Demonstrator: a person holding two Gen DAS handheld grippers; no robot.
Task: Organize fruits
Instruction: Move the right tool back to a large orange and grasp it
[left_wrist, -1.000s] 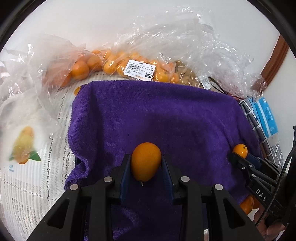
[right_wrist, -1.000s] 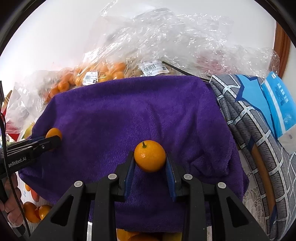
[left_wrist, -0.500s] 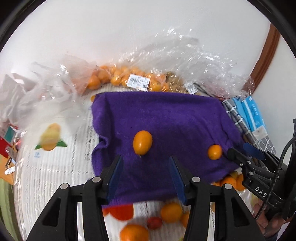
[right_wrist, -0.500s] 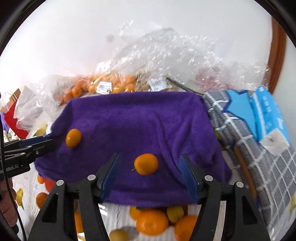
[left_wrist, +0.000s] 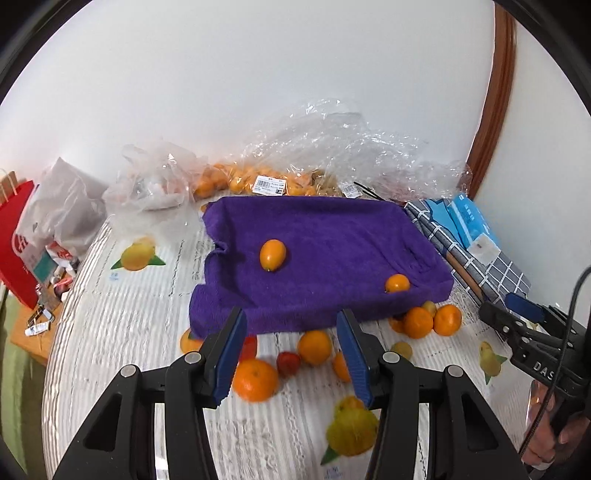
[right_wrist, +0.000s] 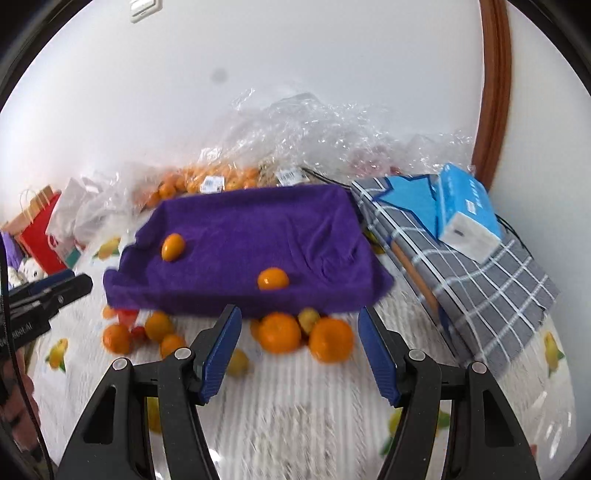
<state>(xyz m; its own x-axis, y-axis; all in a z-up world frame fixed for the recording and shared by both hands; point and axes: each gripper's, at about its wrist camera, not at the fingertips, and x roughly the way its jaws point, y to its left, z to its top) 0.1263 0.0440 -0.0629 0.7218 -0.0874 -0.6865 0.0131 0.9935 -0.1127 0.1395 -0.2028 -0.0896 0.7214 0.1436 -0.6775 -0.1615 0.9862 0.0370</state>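
Purple towel (left_wrist: 325, 254): it is lying spread over a raised tray-like form on your worktop (left_wrist: 122, 332), sagging in the middle.
Oval kumquat (left_wrist: 272, 254): it is sitting on the towel toward its left side, well apart from your jaws.
Round kumquat (left_wrist: 397, 283): it is resting on the towel near the front right corner; in your right wrist view it is showing at (right_wrist: 273, 278), with the oval one at (right_wrist: 172, 247).
Left gripper (left_wrist: 291, 354): you are holding it back from the towel's front edge, blue pads spread wide and gripping nothing.
Right gripper (right_wrist: 299, 354): you are holding it the same way, jaws released and empty, above the striped cover.
Loose fruit (left_wrist: 314, 347): oranges and smaller fruits are lying scattered on the worktop just in front of the towel; two larger oranges (right_wrist: 328, 339) are sitting side by side below its front edge.
Bagged fruit (left_wrist: 236, 182): clear plastic bags of small orange fruit with price labels are piling up behind the towel against the wall.
Checked cloth (right_wrist: 476, 280): it is lying to the right of the towel, carrying a blue tissue pack (right_wrist: 465, 214).
Red paper bag (left_wrist: 18, 243): it is standing at the far left edge.
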